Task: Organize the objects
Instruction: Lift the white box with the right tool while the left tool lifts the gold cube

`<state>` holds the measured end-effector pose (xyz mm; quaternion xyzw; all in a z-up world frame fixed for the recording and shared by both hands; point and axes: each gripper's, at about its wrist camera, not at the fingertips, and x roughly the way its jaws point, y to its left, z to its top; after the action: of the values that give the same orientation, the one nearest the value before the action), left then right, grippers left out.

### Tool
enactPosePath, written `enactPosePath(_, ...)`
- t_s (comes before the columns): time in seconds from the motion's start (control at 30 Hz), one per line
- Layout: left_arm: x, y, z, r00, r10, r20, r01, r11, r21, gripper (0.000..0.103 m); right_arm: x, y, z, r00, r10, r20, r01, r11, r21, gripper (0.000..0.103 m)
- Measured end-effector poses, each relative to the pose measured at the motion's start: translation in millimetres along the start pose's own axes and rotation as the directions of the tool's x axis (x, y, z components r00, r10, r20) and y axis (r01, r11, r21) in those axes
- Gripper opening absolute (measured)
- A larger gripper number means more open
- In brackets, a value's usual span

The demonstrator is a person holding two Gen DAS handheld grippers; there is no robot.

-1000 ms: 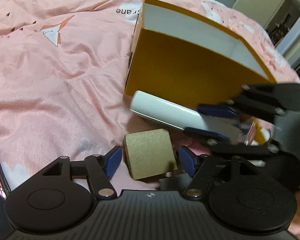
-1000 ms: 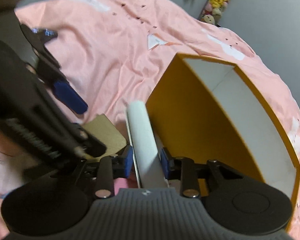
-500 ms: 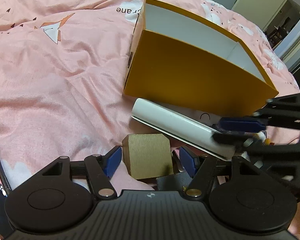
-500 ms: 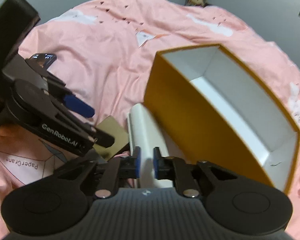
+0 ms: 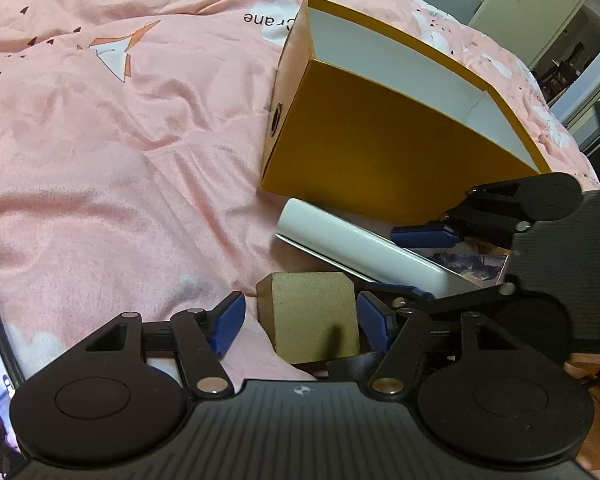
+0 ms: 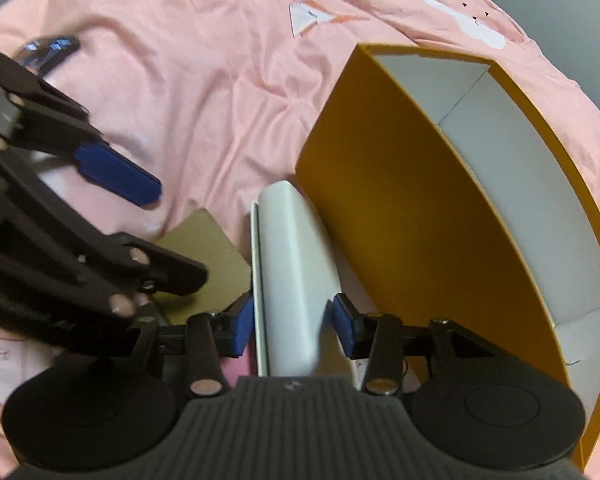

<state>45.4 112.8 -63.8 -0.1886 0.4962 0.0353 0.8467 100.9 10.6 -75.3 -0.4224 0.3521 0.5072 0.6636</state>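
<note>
On a pink bedspread stands an open orange box with a white interior, its long outer wall facing both cameras. A white flat case lies on the bedspread just beside the foot of that wall, running roughly parallel to it. The right gripper straddles the near end of the case: its blue pads stand apart on either side of the case, very close to its edges, though whether they touch cannot be told. In the left wrist view the same gripper enters from the right, one blue finger above the case and the other below it. A tan cardboard cube sits on the bedspread next to the case, on the side away from the box. The left gripper has its fingers spread around the cube, with a visible gap between the left pad and the cube; the right pad lies close beside it, contact uncertain.
</note>
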Motion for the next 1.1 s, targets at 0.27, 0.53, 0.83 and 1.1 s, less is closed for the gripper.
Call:
enactPosePath(0.27, 5, -3, 2, 1.0, -0.011, -0.006, 0.011, 1.0, -0.011, 0.085, -28, -14, -12, 0.999, 0.021, 0.039, -0.024, 0.995, 0.095, 0.034)
enactPosePath(0.53, 20, -20, 0, 0.996, 0.069, -0.053, -0.067, 0.997, 0.042, 0.085, -54, -54, -51, 0.988, 0.138, 0.063, -0.151, 0.927, 0.343, 0.032)
enactPosePath(0.83, 45, -29, -5, 0.983, 0.154, -0.096, -0.145, 0.985, 0.093, 0.084, -52, -63, -63, 0.981, 0.162, 0.112, -0.194, 0.891, 0.411, 0.032)
enactPosePath(1.1, 36, -30, -12, 0.99, 0.129, -0.051, -0.124, 0.987, 0.104, 0.071, -54, -62, -69, 0.979, 0.148, 0.141, -0.195, 0.883, 0.427, 0.031)
